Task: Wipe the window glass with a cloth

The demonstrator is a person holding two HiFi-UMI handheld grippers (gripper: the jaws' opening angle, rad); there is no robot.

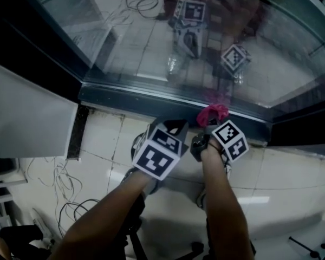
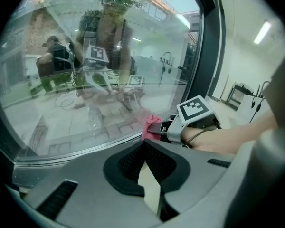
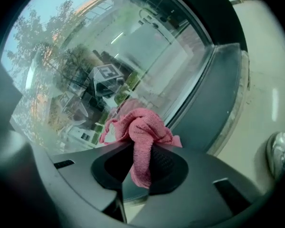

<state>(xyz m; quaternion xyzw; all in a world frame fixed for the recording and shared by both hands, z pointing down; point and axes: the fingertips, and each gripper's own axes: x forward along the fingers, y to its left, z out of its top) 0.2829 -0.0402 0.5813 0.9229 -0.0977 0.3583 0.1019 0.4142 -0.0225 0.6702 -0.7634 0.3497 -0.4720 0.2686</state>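
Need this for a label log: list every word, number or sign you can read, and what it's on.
None: no words or numbers are readable in any view.
Black-and-white square patterns, no letters, sit on the left gripper's cube and the right gripper's cube.
The pink cloth shows no label.

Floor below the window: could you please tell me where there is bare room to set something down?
The pale tiles right of the right gripper and its cloth, along the dark window frame, look bare. A narrower strip lies between the white panel and the left gripper. Cables crowd the lower left.
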